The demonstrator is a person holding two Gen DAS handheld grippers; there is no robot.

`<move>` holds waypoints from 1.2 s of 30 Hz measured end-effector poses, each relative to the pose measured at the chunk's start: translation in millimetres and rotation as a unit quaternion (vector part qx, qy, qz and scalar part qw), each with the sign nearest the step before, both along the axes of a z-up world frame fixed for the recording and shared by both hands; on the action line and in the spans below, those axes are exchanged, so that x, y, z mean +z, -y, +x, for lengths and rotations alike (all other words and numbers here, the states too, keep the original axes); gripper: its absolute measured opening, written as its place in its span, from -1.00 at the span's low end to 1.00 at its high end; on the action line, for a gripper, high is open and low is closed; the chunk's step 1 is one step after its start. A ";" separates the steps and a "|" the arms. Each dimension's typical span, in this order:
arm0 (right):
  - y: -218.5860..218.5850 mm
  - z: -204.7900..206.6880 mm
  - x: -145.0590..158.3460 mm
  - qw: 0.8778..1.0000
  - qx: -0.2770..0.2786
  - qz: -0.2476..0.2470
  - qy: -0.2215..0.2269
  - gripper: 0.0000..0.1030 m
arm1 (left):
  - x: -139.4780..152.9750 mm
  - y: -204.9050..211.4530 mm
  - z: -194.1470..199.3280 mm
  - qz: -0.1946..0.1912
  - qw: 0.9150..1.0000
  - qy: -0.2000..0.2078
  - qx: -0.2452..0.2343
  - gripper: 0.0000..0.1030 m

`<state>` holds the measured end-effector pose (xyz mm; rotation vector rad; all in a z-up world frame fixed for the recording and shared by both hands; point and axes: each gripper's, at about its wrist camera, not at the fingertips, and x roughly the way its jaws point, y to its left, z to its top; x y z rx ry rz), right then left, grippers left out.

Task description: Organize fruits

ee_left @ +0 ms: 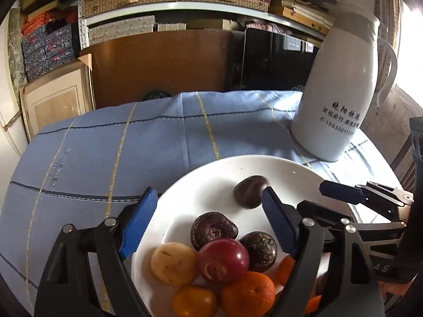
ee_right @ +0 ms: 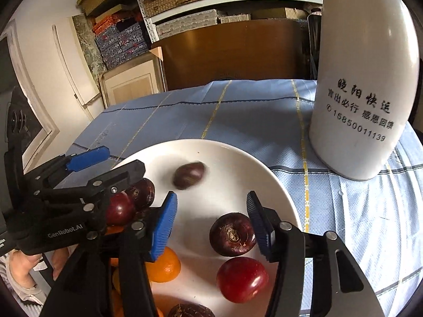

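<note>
A white plate [ee_left: 211, 185] [ee_right: 238, 163] sits on the blue checked cloth and holds fruit. In the left wrist view I see dark water chestnuts [ee_left: 213, 229], a red plum [ee_left: 223, 260], a pale round fruit [ee_left: 173, 262] and oranges [ee_left: 247, 293]. A blurred dark chestnut [ee_left: 249, 190] [ee_right: 189, 175] lies alone on the far part of the plate. My left gripper [ee_left: 208, 219] is open above the fruit pile. My right gripper [ee_right: 211, 227] is open over the plate, beside a water chestnut [ee_right: 231, 233], a red plum [ee_right: 242, 278] and an orange [ee_right: 164, 266].
A tall white thermos jug [ee_left: 341, 89] [ee_right: 364, 79] with black lettering stands on the cloth at the right, close to the plate. Shelves of boxes and a brown board stand behind the table. The cloth [ee_left: 105, 153] stretches left of the plate.
</note>
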<state>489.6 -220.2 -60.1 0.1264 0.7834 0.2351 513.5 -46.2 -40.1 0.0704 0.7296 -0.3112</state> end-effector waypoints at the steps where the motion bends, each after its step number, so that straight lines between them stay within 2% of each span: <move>1: 0.8 -3.2 2.3 1.000 -0.003 0.000 0.005 0.17 | 2.5 -1.5 -3.1 -0.001 1.000 0.003 0.003 0.63; 4: -0.7 -13.9 11.4 1.000 -0.006 -0.009 0.023 0.24 | 11.0 -7.1 -17.5 0.003 0.999 0.023 0.024 0.77; 11: -12.7 -49.3 25.3 0.999 -0.001 -0.010 0.044 0.28 | 24.8 -23.5 -71.1 0.027 0.996 0.053 0.073 0.80; 16: -24.4 -79.8 34.2 0.999 0.004 -0.010 0.048 0.36 | 35.0 -40.5 -111.8 0.023 0.992 0.071 0.103 0.84; 22: -34.1 -133.9 46.1 0.998 0.008 -0.012 0.067 0.57 | 46.0 -50.9 -167.2 0.025 0.988 0.091 0.118 0.91; 24: -30.6 -155.7 43.2 0.997 0.004 -0.004 0.071 0.69 | 41.5 -51.8 -191.4 0.027 0.988 0.097 0.116 0.91; 28: -16.6 -196.5 26.6 0.997 -0.011 0.017 0.069 0.75 | 25.1 -52.5 -230.8 0.041 0.987 0.094 0.122 0.91; 36: -11.0 -243.5 -22.1 0.999 -0.035 0.003 0.015 0.82 | -9.8 -59.8 -285.6 0.035 0.990 0.070 0.120 0.91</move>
